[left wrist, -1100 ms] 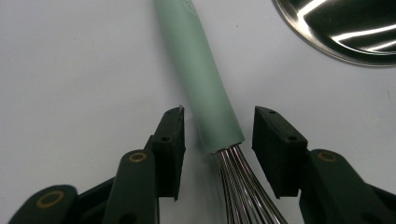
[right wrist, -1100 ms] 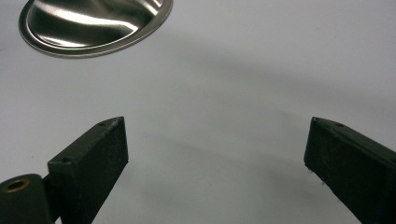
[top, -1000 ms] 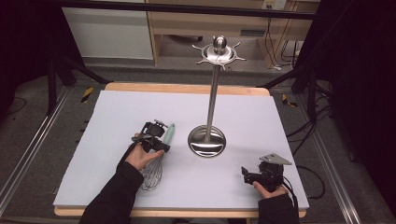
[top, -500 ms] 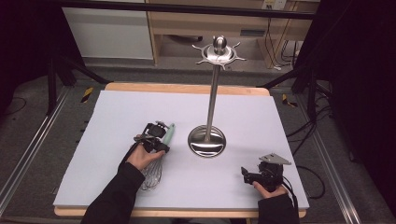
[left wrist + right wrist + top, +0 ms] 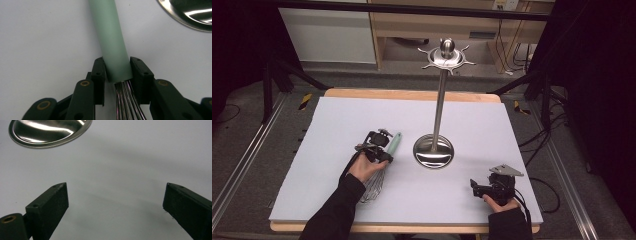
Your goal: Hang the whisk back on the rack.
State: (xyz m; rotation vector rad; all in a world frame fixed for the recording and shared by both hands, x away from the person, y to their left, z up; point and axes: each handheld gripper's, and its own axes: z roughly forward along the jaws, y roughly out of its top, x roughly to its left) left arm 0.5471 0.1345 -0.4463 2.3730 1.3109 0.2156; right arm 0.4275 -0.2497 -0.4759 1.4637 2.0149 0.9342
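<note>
Left gripper [image 5: 117, 72] pinching whisk [image 5: 110, 37] at the base of its mint-green handle, low on white surface [image 5: 337, 125], left of steel stand [image 5: 433, 150]. Right gripper [image 5: 115, 205] spread wide, holding nothing.

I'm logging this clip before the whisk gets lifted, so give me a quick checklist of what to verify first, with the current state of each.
1. Left claw closed on the whisk: ok, its jaws press both sides of the green handle where the wires begin.
2. Whisk resting on the table: ok, it lies flat, wires toward the person.
3. Grip placement: cannot tell whether it will hold balance; the jaws sit at the handle's wire end.
4. Right claw free: ok, jaws wide apart with nothing between them.
5. Stand upright and apart from the whisk: ok, its base sits beside the handle with a gap.
6. Hooks at the stand's top free: ok, nothing hangs there.
</note>
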